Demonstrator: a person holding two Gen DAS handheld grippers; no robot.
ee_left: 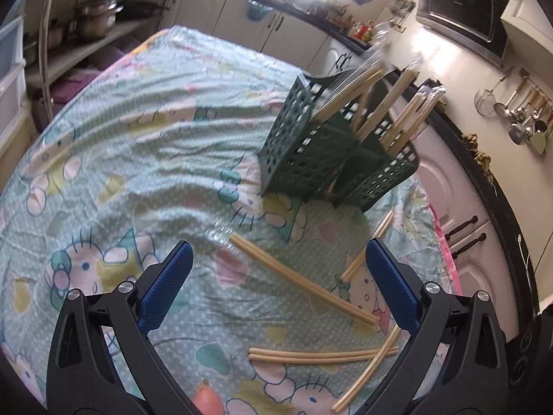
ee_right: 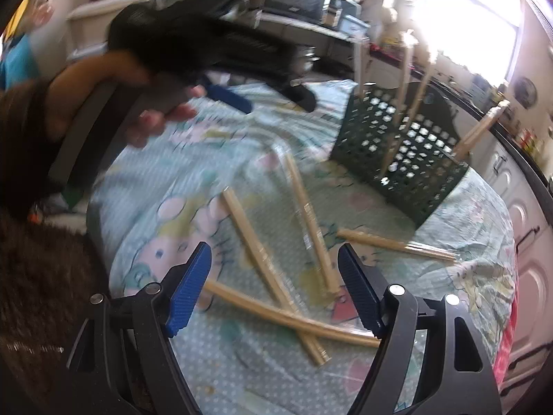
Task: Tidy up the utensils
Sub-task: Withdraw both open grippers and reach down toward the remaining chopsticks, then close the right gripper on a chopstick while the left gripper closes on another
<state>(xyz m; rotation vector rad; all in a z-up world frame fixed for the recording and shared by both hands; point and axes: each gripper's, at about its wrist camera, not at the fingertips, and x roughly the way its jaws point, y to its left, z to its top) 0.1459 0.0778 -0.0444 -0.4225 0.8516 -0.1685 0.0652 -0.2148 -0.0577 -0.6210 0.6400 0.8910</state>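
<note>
1. The left gripper (ee_left: pixel 278 254) hangs above the table with its blue pads (ee_left: pixel 167 285) spread wide; nothing is between them.
2. The right gripper (ee_right: pixel 274 259) also stands wide open and empty, tilted down over the loose chopsticks.
3. A green basket (ee_left: pixel 311 145) with a lattice wall stands upright on the cloth (ee_left: pixel 138 159), toward the table's far side near the cabinets (ee_left: pixel 446 186).
4. Several wrapped chopstick pairs (ee_left: pixel 349 98) stand leaning in the basket, their tops poking above its rim.
5. In the left view, one wrapped pair (ee_left: pixel 300 278) lies diagonally on the cloth between the pads, below them.
6. Nearer the camera a second pair (ee_left: pixel 311 354) lies almost level, crossed at its right end by a curved pair (ee_left: pixel 371 370).
7. Another pair (ee_left: pixel 368 250) lies slanted just in front of the basket, next to the right pad.
8. In the right view, the loose pairs lie in a crossed heap (ee_right: pixel 276 287) between that gripper's pads, and one pair (ee_right: pixel 394 243) lies apart, close to the basket (ee_right: pixel 397 159).
9. The person's left hand (ee_right: pixel 114 103) shows at upper left in the right view, blurred, gripping the handle of the other tool.
10. Ladles (ee_left: pixel 522 117) hang on the wall at right, and pots (ee_left: pixel 98 14) sit on a shelf at left.
</note>
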